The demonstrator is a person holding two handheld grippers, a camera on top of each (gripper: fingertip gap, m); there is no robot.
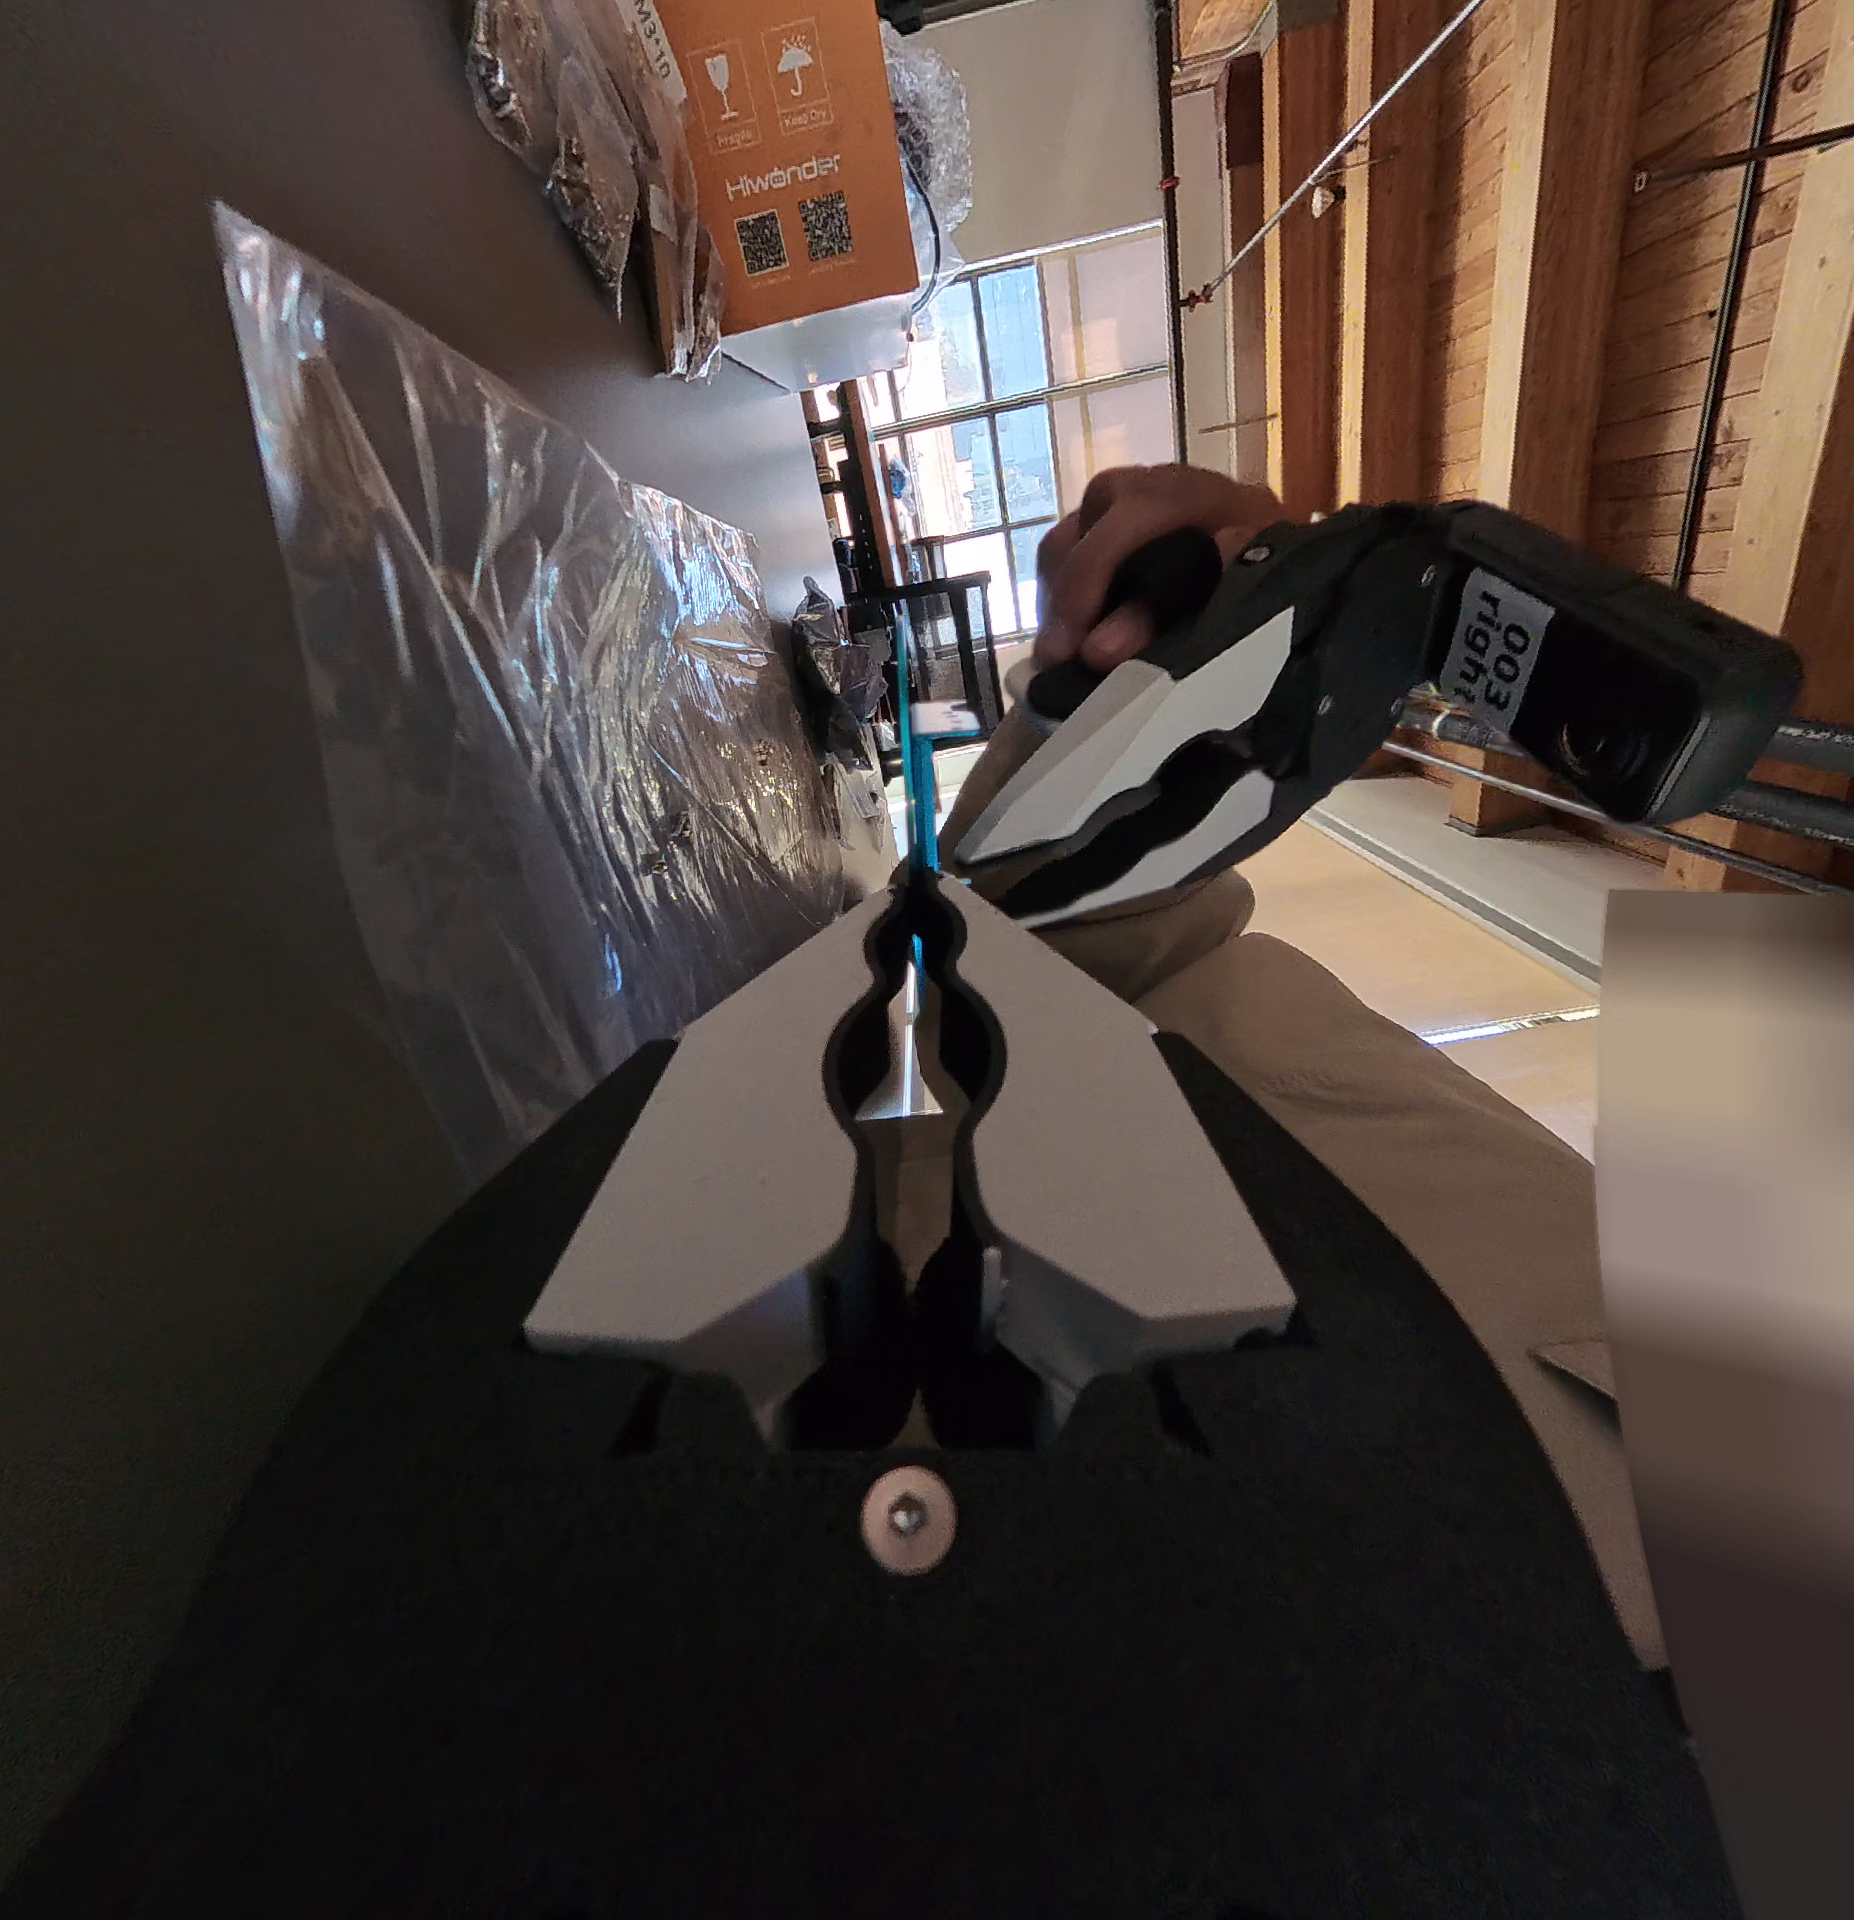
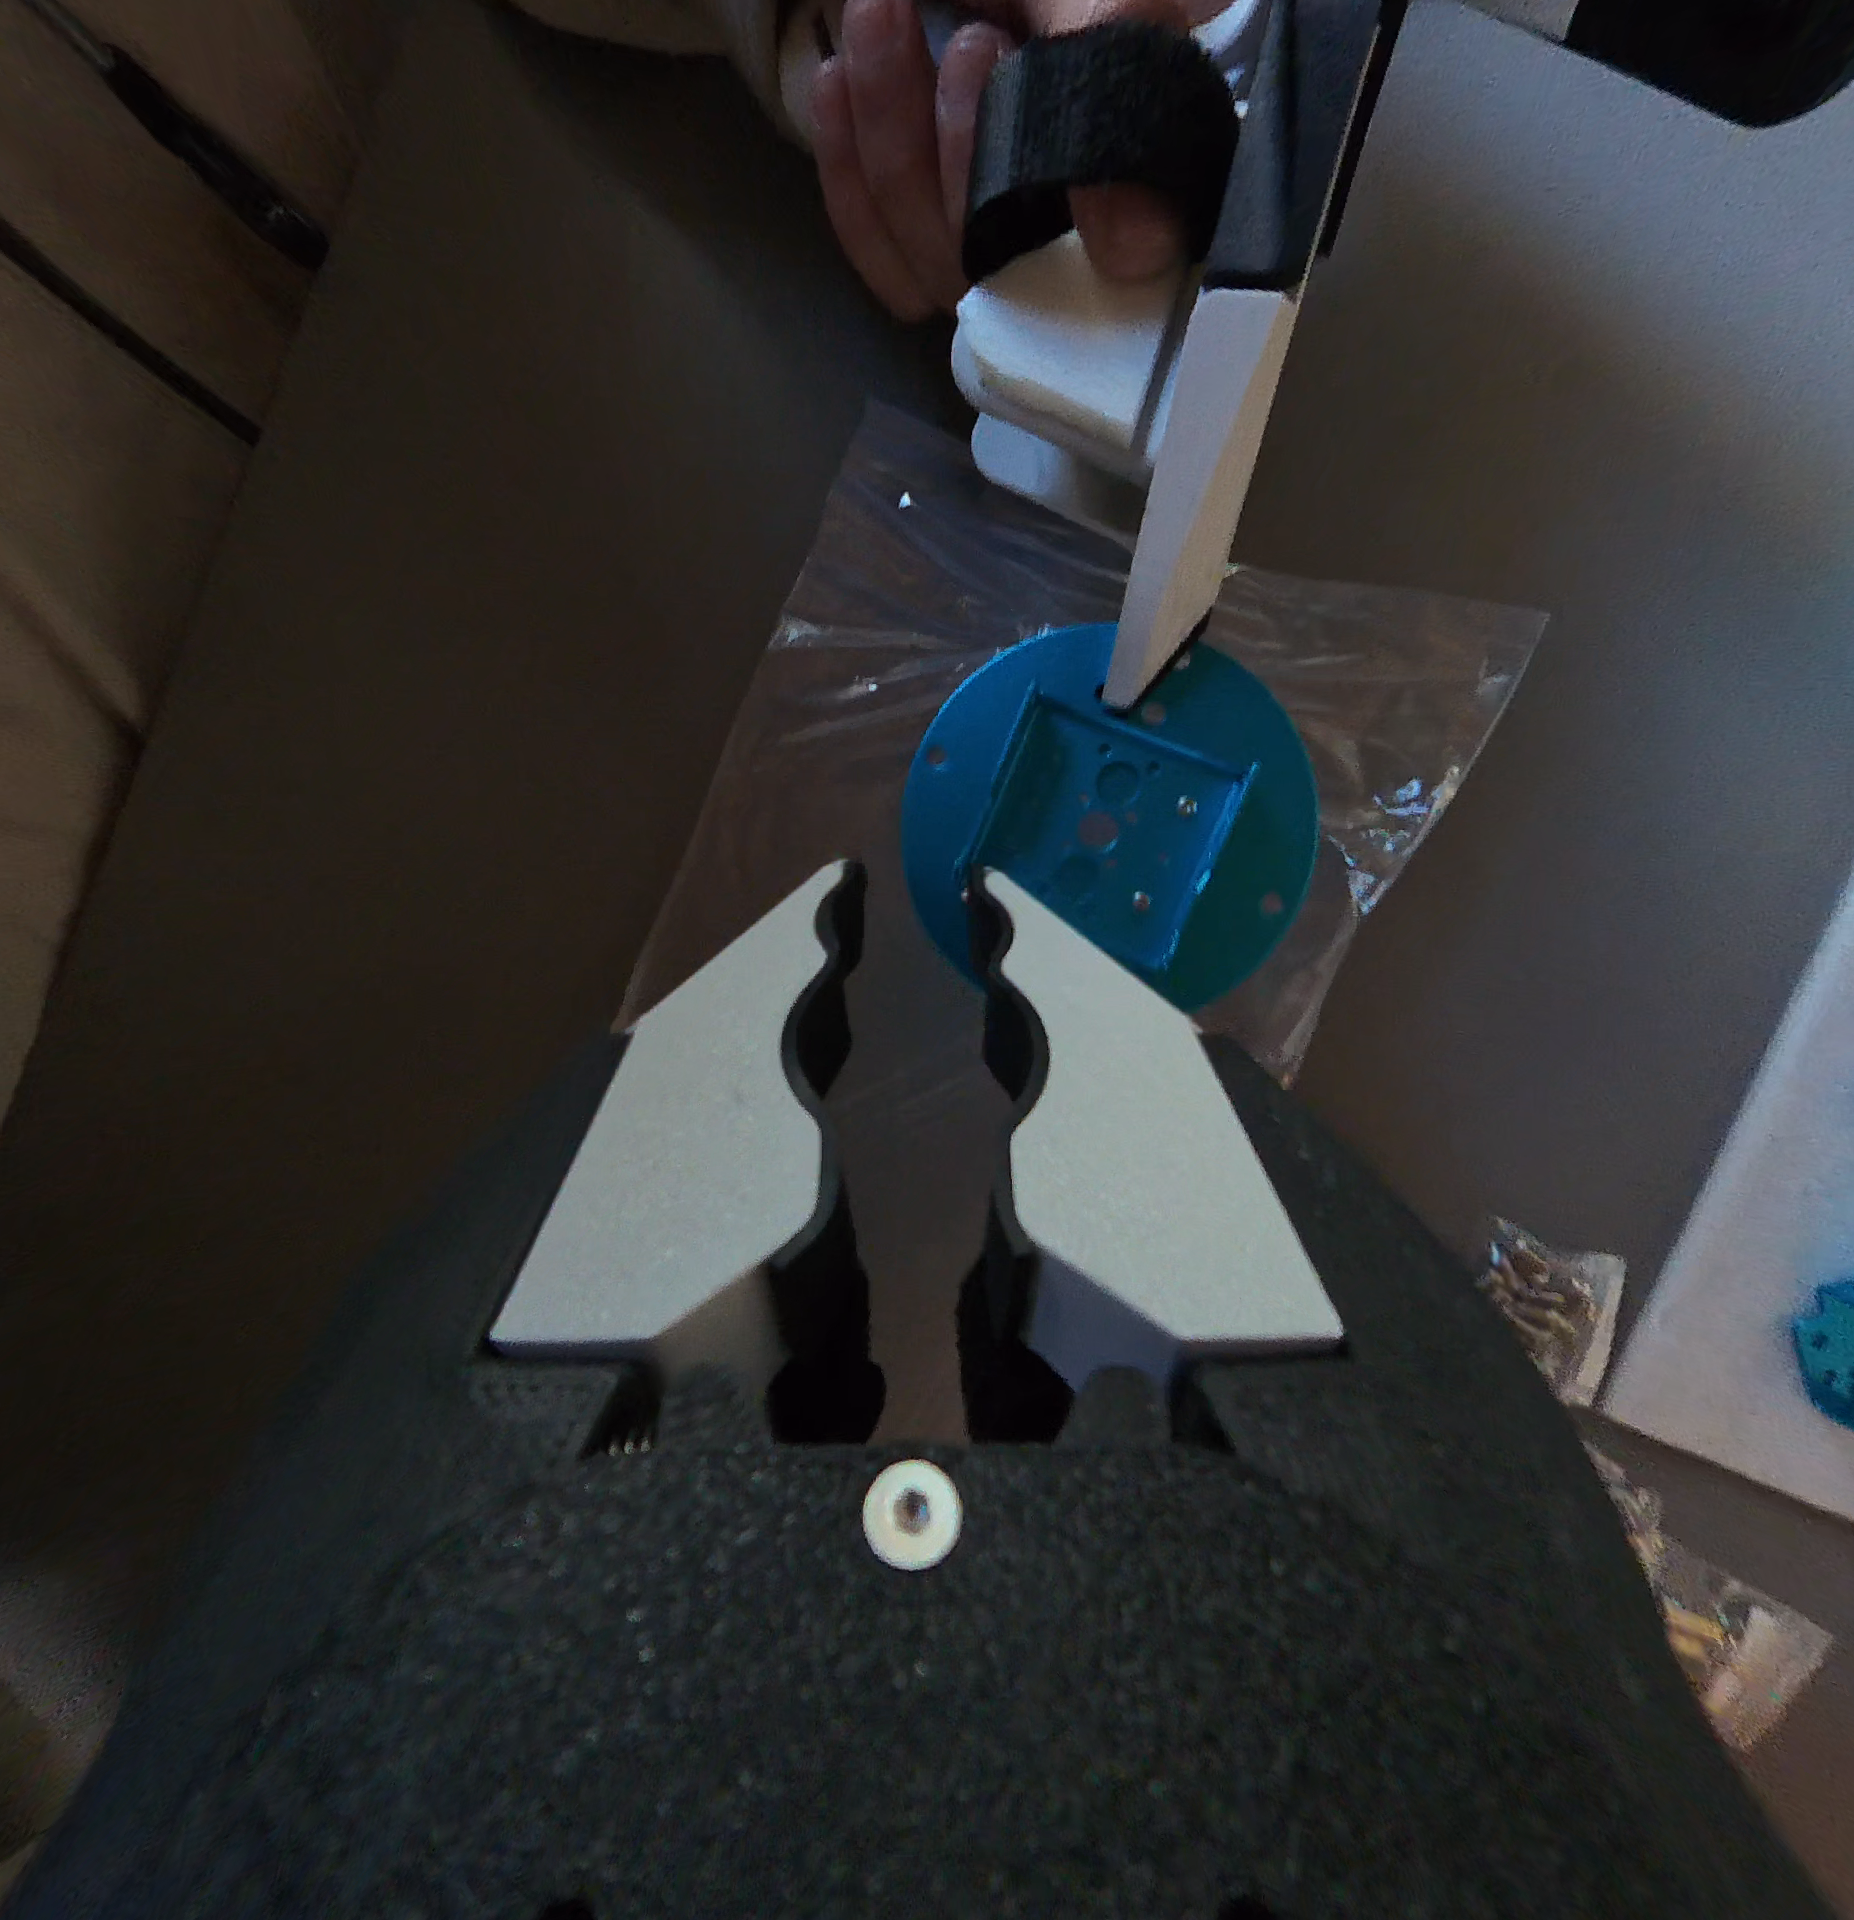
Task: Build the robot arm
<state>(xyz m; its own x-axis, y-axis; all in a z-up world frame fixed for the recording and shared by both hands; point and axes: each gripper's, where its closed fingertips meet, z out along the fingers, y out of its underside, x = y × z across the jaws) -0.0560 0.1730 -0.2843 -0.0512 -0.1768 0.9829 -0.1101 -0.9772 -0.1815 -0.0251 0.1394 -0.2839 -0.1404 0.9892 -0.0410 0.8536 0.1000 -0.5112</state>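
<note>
The left gripper is squeezed tight on a blue round metal plate. It pinches the plate at its rim. In the left wrist view the plate is seen from its thin edge, like a blue line going straight out from the fingertips. In the right wrist view the plate shows its flat face. It is a disc with a square blue bracket fixed in the middle, and the bracket has many small holes. The plate is held up in the air, above a clear plastic bag that lies flat on the dark table.

The right gripper is loose, with a wide gap between its two fingers, and it holds nothing. One of its fingertips sits just in front of the near rim of the plate. I cannot tell if it touches.

A person's hand holds the right gripper, and another hand holds the left one.

Nearby on the table are small bags of screws and another blue part on a white sheet. An orange cardboard box stands far off on the table.
</note>
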